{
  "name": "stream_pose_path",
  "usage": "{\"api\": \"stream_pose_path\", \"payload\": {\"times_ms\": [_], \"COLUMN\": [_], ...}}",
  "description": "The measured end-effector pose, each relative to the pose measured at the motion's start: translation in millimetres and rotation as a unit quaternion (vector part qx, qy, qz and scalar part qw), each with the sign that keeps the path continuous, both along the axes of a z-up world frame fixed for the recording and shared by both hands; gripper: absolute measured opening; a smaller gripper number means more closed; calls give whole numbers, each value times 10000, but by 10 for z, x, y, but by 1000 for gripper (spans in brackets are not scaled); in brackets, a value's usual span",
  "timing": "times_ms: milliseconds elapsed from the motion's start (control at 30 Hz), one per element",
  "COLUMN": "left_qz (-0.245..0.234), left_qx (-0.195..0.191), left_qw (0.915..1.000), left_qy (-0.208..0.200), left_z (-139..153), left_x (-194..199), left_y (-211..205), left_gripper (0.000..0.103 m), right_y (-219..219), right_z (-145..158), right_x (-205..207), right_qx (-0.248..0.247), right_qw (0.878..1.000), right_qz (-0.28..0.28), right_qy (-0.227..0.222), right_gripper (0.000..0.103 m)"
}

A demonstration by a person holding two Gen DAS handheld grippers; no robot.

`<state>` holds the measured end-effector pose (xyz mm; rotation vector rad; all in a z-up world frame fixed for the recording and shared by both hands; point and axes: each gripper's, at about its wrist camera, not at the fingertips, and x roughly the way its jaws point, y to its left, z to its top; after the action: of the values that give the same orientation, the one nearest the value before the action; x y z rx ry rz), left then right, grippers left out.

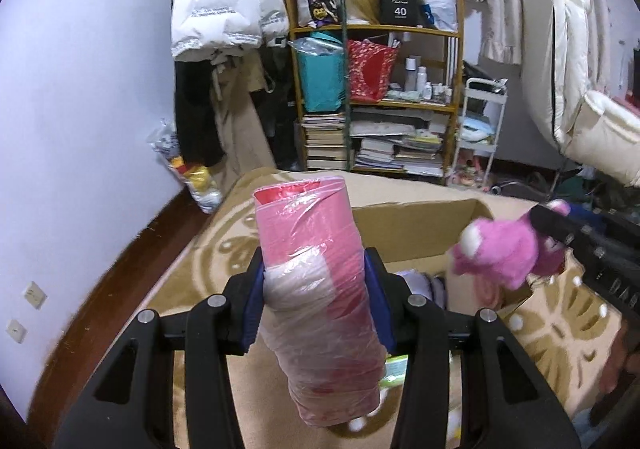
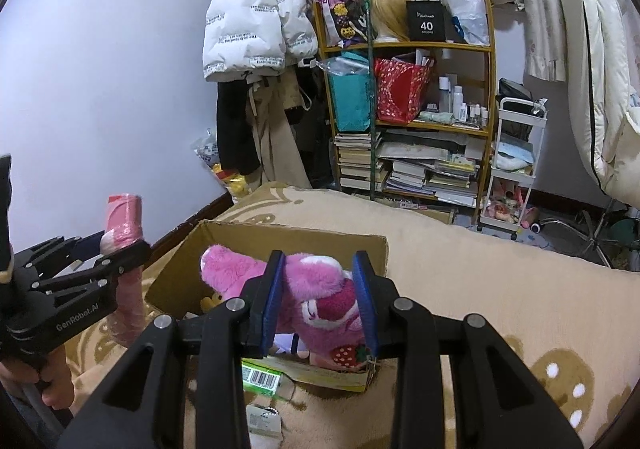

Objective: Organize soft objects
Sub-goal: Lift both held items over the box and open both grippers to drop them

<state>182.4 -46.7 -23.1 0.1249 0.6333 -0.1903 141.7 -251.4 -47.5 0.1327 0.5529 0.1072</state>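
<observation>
Above the open cardboard box (image 2: 280, 249), which sits on a beige patterned blanket (image 2: 480, 289), both grippers are loaded. Left gripper (image 1: 314, 289): its blue pads are clamped on the sides of a pink plastic-wrapped roll (image 1: 316, 281), held upright with its top end toward the far shelf. Right gripper (image 2: 320, 289): its jaws are closed around a pink plush bear (image 2: 316, 289), gripped at the head, a strawberry patch showing at the near end; the toy hangs over the near half of the box. Seen from the left wrist, the same bear (image 1: 504, 253) is to the right of the roll, the two apart. Inside the box, other items are partly visible but unclear. Far side: a wooden shelf unit (image 2: 412, 45) with stacked books, a white puffer jacket (image 2: 248, 17) hanging to its left.
</observation>
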Motion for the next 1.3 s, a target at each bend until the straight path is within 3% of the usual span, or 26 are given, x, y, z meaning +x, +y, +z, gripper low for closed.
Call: {"api": "stream_pose_path", "payload": {"times_ms": [133, 300, 533, 600, 667, 800, 933, 1000, 1033, 1100, 1233, 1300], "left_qz": [-93, -144, 16, 90, 125, 201, 249, 269, 294, 351, 460, 512], "left_qx": [-86, 262, 128, 151, 153, 104, 114, 130, 158, 267, 525, 522], "left_qw": [9999, 9989, 9981, 9979, 9978, 9977, 9979, 9979, 9978, 9975, 9960, 9959], "left_qy": [89, 354, 610, 630, 638, 640, 585, 580, 569, 560, 564, 534], "left_z": [-29, -196, -363, -388, -400, -386, -344, -328, -314, -298, -243, -197], "left_x": [114, 274, 403, 422, 441, 444, 410, 392, 375, 354, 272, 212], "left_y": [-115, -270, -228, -209, -186, -133, -93, -66, -50, -31, 29, 81], "left_gripper": [45, 45, 49, 57, 59, 75, 77, 83, 85, 92, 95, 100], "right_y": [-32, -15, 65, 66, 55, 43, 63, 79, 88, 96, 114, 130], "right_z": [-55, -109, -210, -253, -290, -303, -285, -272, -268, -249, -207, -184], "right_x": [149, 248, 309, 324, 341, 332, 314, 300, 302, 273, 158, 90], "right_qx": [13, 40, -31, -20, -7, 24, -18, -29, -33, -30, 62, 108], "right_qw": [10000, 10000, 9998, 9997, 9995, 9995, 9995, 9995, 9995, 9995, 9991, 9990], "right_qz": [30, 35, 112, 111, 108, 113, 135, 144, 134, 95, 103, 110], "right_qy": [45, 59, 155, 223, 291, 300, 282, 290, 295, 303, 400, 426], "right_gripper": [36, 36, 37, 37, 37, 37, 37, 38, 41, 56, 64, 78]}}
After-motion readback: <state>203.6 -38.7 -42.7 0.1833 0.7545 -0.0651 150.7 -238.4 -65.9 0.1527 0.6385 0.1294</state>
